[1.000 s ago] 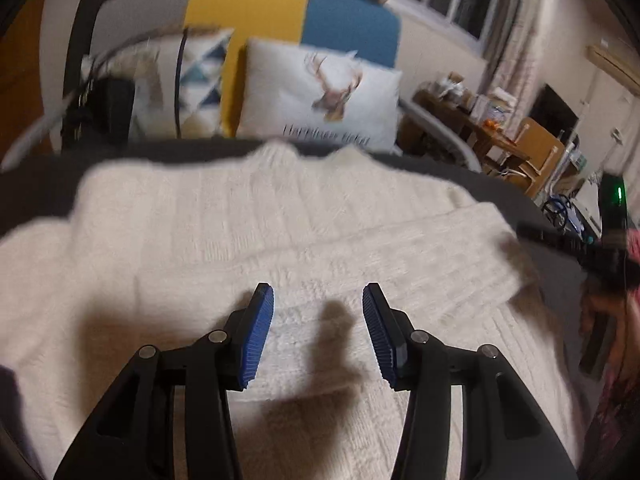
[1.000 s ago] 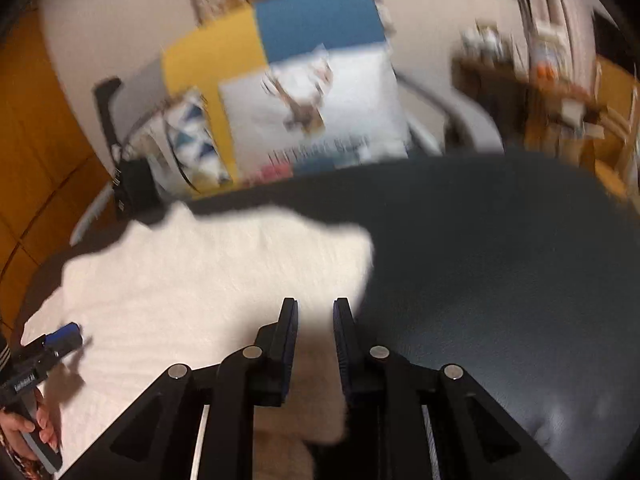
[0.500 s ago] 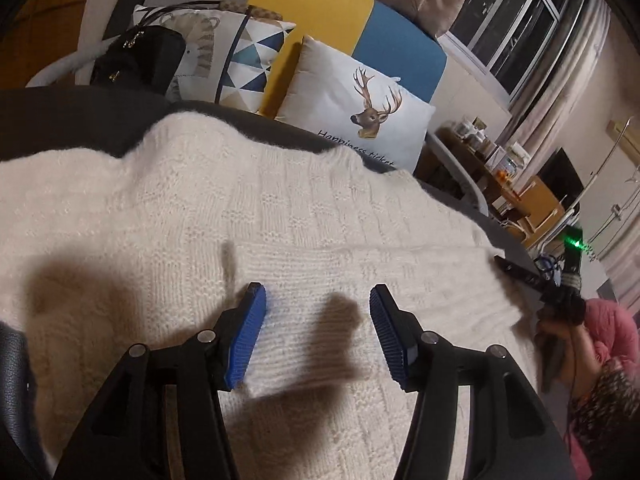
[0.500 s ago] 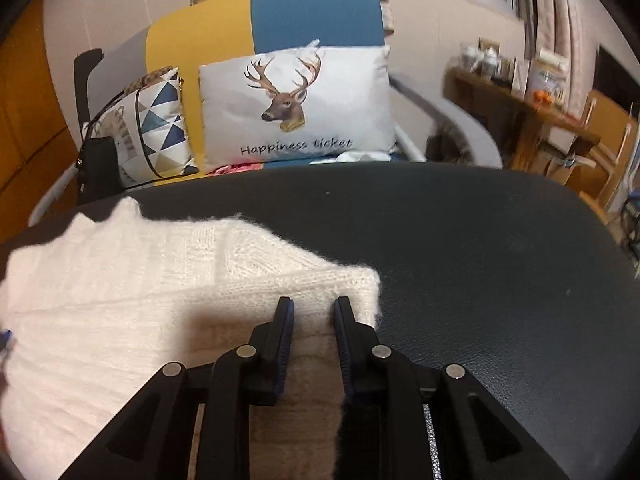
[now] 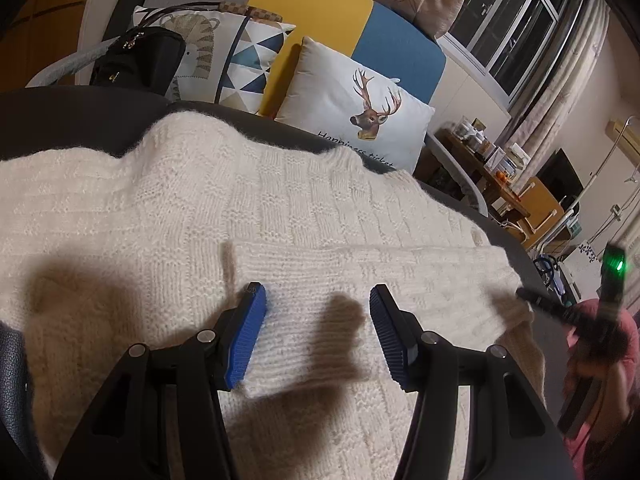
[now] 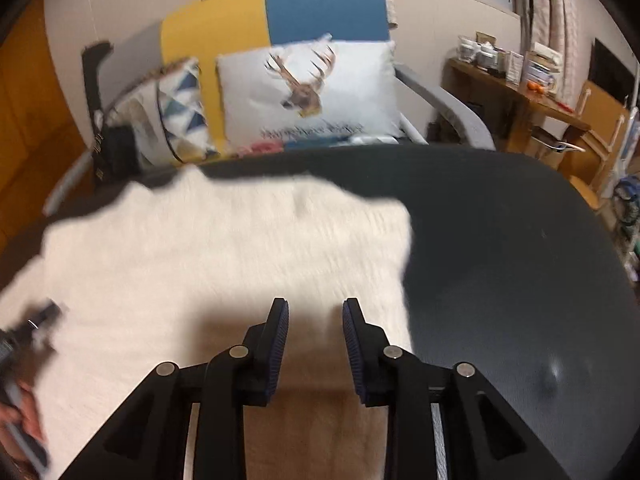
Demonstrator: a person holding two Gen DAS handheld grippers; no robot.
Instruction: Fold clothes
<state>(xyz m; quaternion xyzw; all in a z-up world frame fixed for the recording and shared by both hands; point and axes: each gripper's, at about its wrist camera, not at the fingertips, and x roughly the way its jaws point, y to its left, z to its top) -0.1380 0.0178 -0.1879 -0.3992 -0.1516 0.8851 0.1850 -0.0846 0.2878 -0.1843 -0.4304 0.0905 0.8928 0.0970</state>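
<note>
Cream cable-knit sweater (image 5: 280, 208) lies flat on the dark leather tabletop (image 6: 500, 248), a folded sleeve band directly beneath the left tool (image 5: 316, 300). Left tool: blue pads apart, nothing gripped. Right tool (image 6: 314, 308), over the sweater's edge: jaws opening, only knit fabric below the gap, not pinched.

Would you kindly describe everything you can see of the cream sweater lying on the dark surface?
The cream sweater is a chunky knit with a blocky basket-weave texture, soft and fuzzy at its edges. It lies spread flat on the dark leather-like surface, with a ribbed sleeve folded across its body. The left gripper hovers over that sleeve's end, open and gripping nothing. The right gripper is over the sweater's right edge, its jaws opening with no fabric pinched between them.
</note>
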